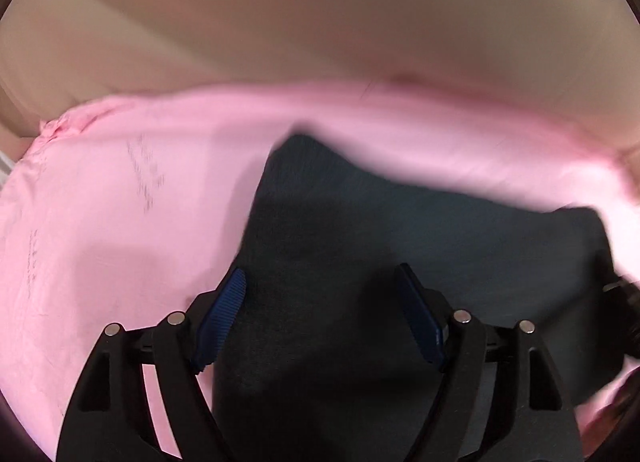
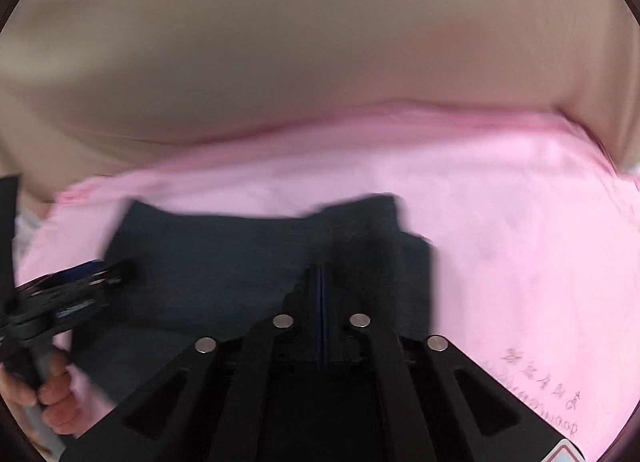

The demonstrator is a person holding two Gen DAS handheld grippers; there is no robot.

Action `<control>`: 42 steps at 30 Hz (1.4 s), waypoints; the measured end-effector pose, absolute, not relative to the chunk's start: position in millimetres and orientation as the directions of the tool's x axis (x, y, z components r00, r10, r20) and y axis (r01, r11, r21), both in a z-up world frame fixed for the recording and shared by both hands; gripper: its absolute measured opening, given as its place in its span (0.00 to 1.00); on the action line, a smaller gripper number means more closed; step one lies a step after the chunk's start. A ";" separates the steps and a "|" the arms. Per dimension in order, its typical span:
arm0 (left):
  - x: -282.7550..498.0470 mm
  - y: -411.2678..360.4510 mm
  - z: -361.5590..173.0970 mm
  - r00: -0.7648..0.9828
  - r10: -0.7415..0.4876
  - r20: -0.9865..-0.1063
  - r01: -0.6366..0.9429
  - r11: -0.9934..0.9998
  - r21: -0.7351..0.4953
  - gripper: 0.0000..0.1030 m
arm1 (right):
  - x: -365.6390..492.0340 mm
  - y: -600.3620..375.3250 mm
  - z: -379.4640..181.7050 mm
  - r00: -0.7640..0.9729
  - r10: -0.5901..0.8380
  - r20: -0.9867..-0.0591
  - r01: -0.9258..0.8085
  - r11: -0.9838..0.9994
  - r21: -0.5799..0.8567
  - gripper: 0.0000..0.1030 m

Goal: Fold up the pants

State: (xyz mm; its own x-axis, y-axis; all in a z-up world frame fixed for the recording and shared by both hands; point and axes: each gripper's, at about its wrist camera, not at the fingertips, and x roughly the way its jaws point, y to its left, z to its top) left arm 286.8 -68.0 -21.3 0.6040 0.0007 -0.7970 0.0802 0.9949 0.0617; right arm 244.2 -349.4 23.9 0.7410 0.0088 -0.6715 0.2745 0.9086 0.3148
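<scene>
**Desk:** Pink sheet point(image 2: 500, 221) spreads over what looks like a bed, with a plain beige wall point(image 2: 320, 41) behind it. Where are the pants?

**Photographer:** Dark pants point(image 2: 224, 258) lie on the sheet, folded into a compact block, in front of both tools. Both views are smeared by motion, so edges are soft.

**Desk:** And the grippers?

**Photographer:** Left gripper point(image 1: 320, 314) hovers over the pants with its blue pads point(image 1: 222, 318) spread wide and nothing between them. Right gripper point(image 2: 322, 302) has its fingers pressed together; dark cloth sits right at the tips, but I cannot tell whether it pinches a layer or only rests on it. From the right wrist, the left tool appears at the fabric's left edge, a bare hand point(image 2: 52, 394) on its handle.

**Desk:** What could go wrong?

**Photographer:** My judgement: the far right corner of the fold is uneven, a flap poking up beyond the rest. If the right gripper drags away with cloth caught, the top layer could slide and open the stack. The open left gripper pins nothing, so the bundle has no anchor. The loose sheet may also bunch and get pinched along with the pants.
</scene>
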 end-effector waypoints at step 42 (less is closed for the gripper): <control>63.3 -21.1 -17.1 0.685 -0.041 -0.727 0.159 0.983 0.095 0.94 | 14.8 -233.9 29.3 0.738 -0.105 -0.666 0.313 0.928 0.201 0.38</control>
